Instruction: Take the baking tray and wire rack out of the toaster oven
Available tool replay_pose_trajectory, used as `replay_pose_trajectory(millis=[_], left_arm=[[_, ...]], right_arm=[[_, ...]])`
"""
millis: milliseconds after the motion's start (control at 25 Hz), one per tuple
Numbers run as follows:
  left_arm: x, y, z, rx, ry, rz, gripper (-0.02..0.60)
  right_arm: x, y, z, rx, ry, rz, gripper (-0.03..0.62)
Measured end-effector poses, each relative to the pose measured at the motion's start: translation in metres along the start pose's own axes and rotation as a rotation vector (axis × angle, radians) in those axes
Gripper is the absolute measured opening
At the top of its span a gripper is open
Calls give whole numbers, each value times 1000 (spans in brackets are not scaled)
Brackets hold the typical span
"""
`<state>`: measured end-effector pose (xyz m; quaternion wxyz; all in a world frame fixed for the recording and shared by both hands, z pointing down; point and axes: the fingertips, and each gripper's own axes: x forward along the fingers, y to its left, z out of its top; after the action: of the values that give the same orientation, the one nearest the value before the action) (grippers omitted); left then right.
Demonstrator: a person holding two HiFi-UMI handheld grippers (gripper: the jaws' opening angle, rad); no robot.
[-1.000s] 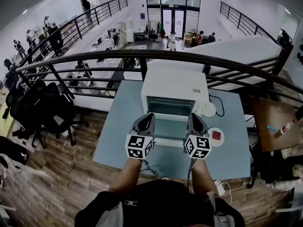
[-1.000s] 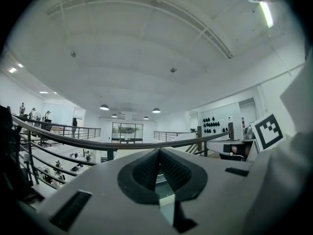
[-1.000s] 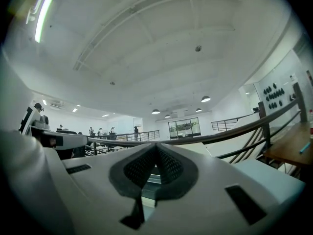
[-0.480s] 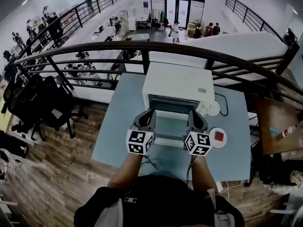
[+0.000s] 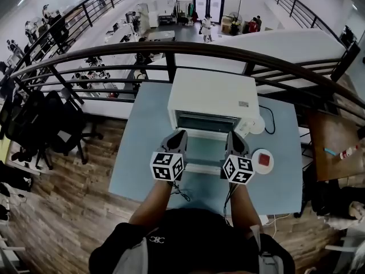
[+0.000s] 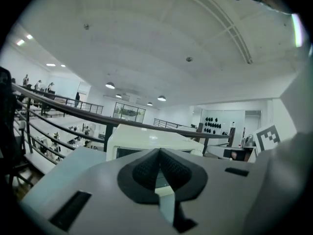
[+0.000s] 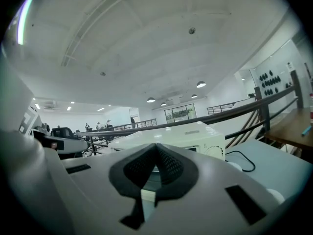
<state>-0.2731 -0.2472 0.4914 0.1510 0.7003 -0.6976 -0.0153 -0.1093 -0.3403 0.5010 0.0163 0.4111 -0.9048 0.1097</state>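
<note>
A white toaster oven (image 5: pixel 214 99) stands on a blue-grey table (image 5: pixel 148 147), its glass door (image 5: pixel 204 153) folded down toward me. The oven's cavity (image 5: pixel 205 121) is dark, so I cannot make out the baking tray or wire rack in it. My left gripper (image 5: pixel 178 135) hovers over the door's left end, shut and empty. My right gripper (image 5: pixel 232 136) is shut and empty too, over the door's right end. In the left gripper view the left gripper (image 6: pixel 159 152) points at the oven (image 6: pixel 142 136). In the right gripper view the right gripper (image 7: pixel 156 147) faces the oven (image 7: pixel 190 133).
A small white plate (image 5: pixel 263 160) with a red square on it lies right of the door. A white round object (image 5: pixel 254 127) and a black cable (image 5: pixel 268 119) sit beside the oven. A dark railing (image 5: pixel 228 53) runs behind the table, and a wooden table (image 5: pixel 331 147) stands at the right.
Both grippers have sunk a little and edged toward the oven, still shut. The head view has shifted slightly, so the oven sits a bit nearer.
</note>
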Motion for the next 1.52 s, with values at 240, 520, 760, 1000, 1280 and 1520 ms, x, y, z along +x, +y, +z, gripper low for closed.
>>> replay_pose_trajectory(millis=[240, 520, 760, 1000, 1280, 1520], left_arm=[[12, 23, -27, -303, 44, -14, 12], [29, 45, -60, -835, -3, -85, 14], [43, 67, -86, -1087, -54, -79, 181], [68, 83, -104, -1155, -47, -61, 181], [107, 108, -117, -1215, -85, -35, 179], [131, 127, -123, -1273, -138, -10, 181]], right_arm=[[10, -13, -23, 142, 49, -22, -5], [27, -33, -62, 580, 67, -30, 25], [46, -42, -91, 878, 65, -46, 128], [70, -51, -108, 1026, 28, -94, 166], [98, -66, -129, 1100, 5, -157, 176], [119, -91, -130, 1162, -73, -200, 181]])
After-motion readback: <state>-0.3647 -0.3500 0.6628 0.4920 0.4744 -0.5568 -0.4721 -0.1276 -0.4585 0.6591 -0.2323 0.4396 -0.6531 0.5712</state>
